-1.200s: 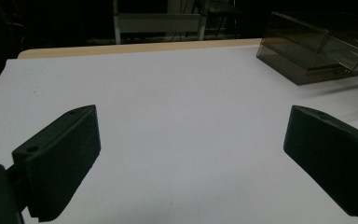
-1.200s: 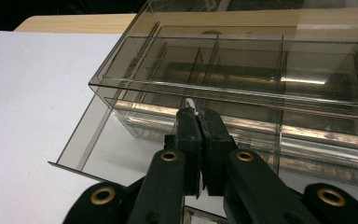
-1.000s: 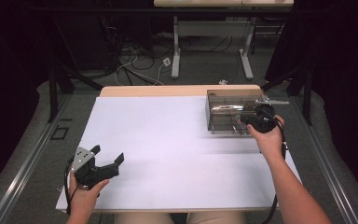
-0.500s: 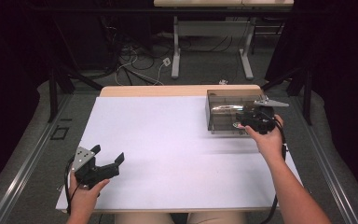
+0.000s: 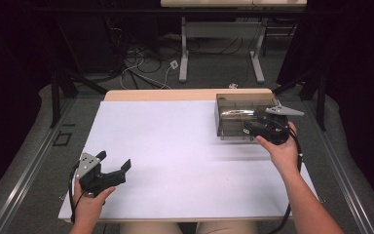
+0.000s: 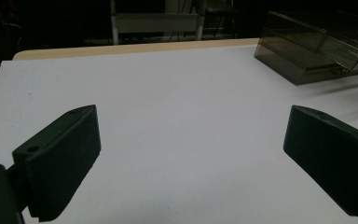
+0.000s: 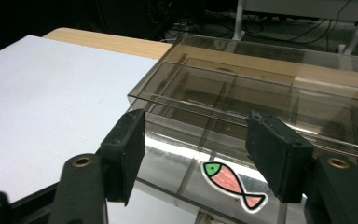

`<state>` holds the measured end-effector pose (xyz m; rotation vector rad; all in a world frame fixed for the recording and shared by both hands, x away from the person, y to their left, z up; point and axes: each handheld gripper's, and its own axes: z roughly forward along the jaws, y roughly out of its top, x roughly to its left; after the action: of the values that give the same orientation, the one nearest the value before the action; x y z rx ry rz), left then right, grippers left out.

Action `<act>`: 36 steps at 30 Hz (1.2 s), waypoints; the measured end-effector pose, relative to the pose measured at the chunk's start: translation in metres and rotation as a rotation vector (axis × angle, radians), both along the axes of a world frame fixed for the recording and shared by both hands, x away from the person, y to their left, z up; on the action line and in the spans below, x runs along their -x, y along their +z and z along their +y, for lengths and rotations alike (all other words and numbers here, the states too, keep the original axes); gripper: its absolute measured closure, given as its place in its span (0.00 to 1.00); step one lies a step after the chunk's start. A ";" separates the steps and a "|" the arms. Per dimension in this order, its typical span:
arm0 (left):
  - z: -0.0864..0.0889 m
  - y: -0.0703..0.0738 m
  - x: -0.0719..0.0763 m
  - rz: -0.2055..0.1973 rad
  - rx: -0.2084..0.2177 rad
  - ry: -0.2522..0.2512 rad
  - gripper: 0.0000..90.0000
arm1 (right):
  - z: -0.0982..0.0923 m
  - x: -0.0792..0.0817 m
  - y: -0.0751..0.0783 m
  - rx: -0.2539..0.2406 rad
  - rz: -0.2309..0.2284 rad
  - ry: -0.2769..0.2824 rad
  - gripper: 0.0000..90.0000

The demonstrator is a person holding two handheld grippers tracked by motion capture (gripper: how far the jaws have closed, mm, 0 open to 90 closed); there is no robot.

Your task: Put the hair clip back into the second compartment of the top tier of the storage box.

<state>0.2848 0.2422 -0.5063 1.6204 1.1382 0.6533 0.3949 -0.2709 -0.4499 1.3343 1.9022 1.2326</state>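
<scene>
A: Where's the smoked clear box (image 5: 243, 117)?
B: Far right of the desk (image 5: 175, 161). The right hand-held gripper (image 7: 200, 156) has just been opening; its jaws flank the fish sticker (image 7: 233, 184) without touching.
A: And the left hand-held gripper (image 6: 191, 163)?
B: Wide open, holding nothing, near the front-left corner.

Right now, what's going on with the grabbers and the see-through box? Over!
Left gripper open, idle. Right gripper just opening at smoky clear box, gripping nothing. Nothing in the way.

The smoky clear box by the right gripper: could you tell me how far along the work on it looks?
Done: the box stands at the table's far right corner. In hand: the right gripper, its jaws just opened, straddles the box's near edge above a fish sticker, pads apart. Left: whatever follows; the left gripper waits open.
</scene>
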 end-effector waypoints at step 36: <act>-0.003 -0.001 0.000 0.009 -0.015 -0.006 0.06 | 0.003 0.045 -0.004 -0.015 -0.117 -0.023 0.08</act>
<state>0.2849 0.2396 -0.5074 1.6406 1.1366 0.6528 0.3501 -0.2677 -0.4534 1.2592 1.7951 1.2877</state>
